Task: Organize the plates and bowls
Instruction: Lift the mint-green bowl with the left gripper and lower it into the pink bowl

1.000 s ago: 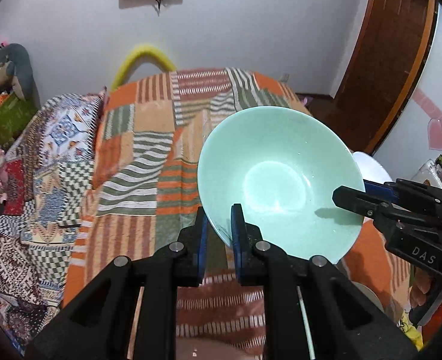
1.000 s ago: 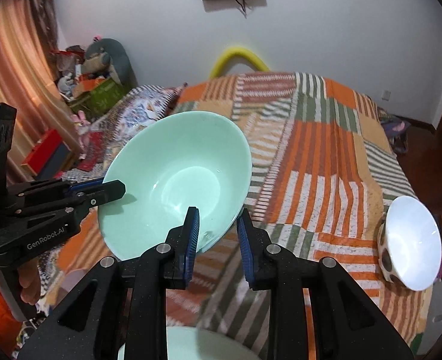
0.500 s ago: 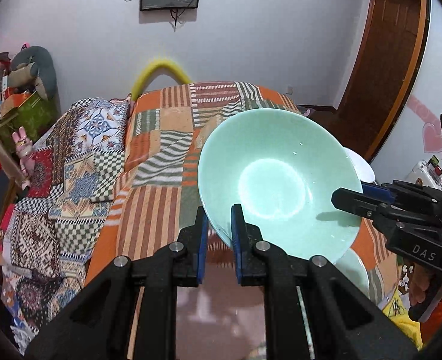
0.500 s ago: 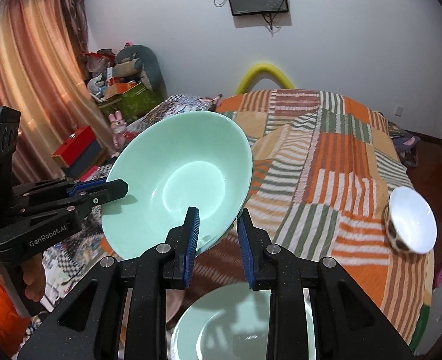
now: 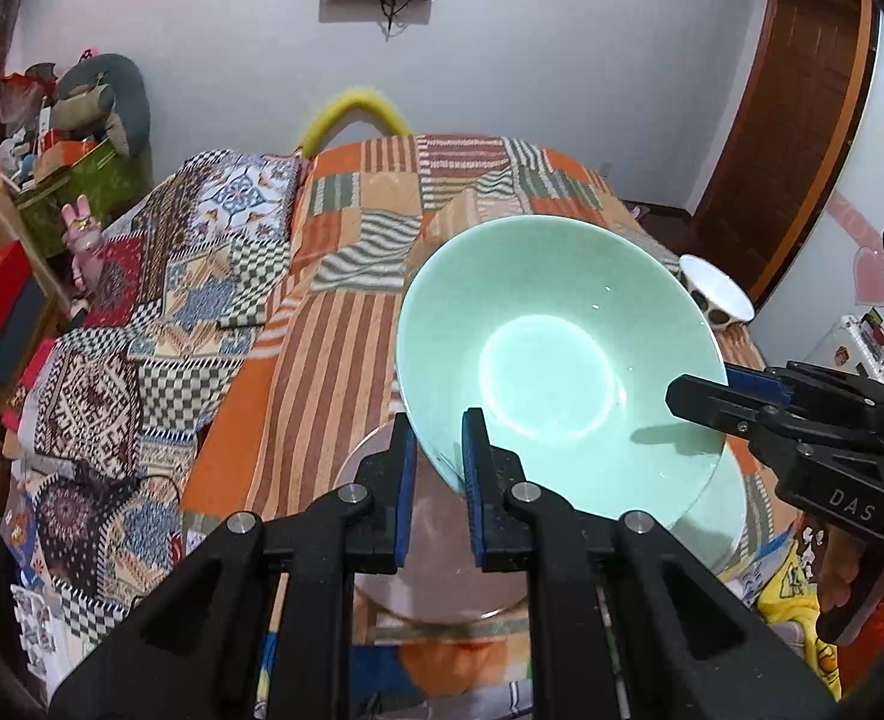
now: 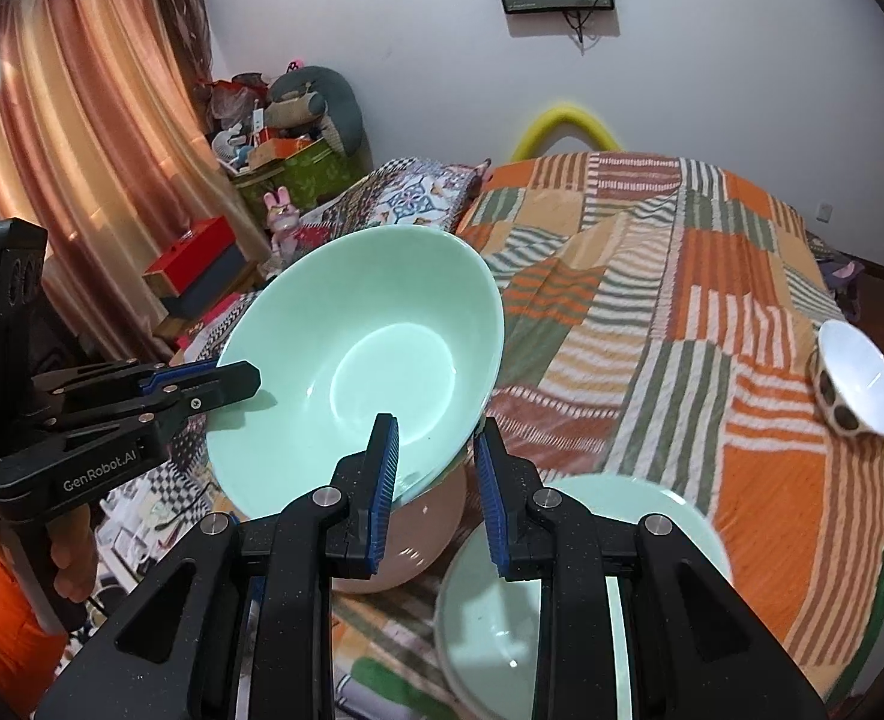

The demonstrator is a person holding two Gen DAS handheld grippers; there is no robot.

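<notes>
A mint-green bowl (image 5: 556, 360) is held in the air over the bed, tilted; it also shows in the right wrist view (image 6: 363, 366). My left gripper (image 5: 435, 468) is shut on its near rim. My right gripper (image 6: 432, 468) is shut on the opposite rim, and shows at the right in the left wrist view (image 5: 712, 396). Below the bowl lie a pink plate (image 5: 423, 564) and a second mint-green bowl (image 6: 562, 600). A small white bowl with dark spots (image 6: 856, 378) sits on its side at the bed's right edge.
The bed is covered with an orange striped patchwork blanket (image 6: 682, 300) and a patterned quilt (image 5: 141, 324) on the left. A yellow foam arch (image 5: 351, 114) stands at the headboard. Boxes and toys (image 6: 273, 150) are piled by the curtain. A wooden door (image 5: 802, 120) is at the right.
Both grippers have lifted the green bowl and drawn it back together. More of the bed, the pink plate and the second green bowl have come into view beneath it.
</notes>
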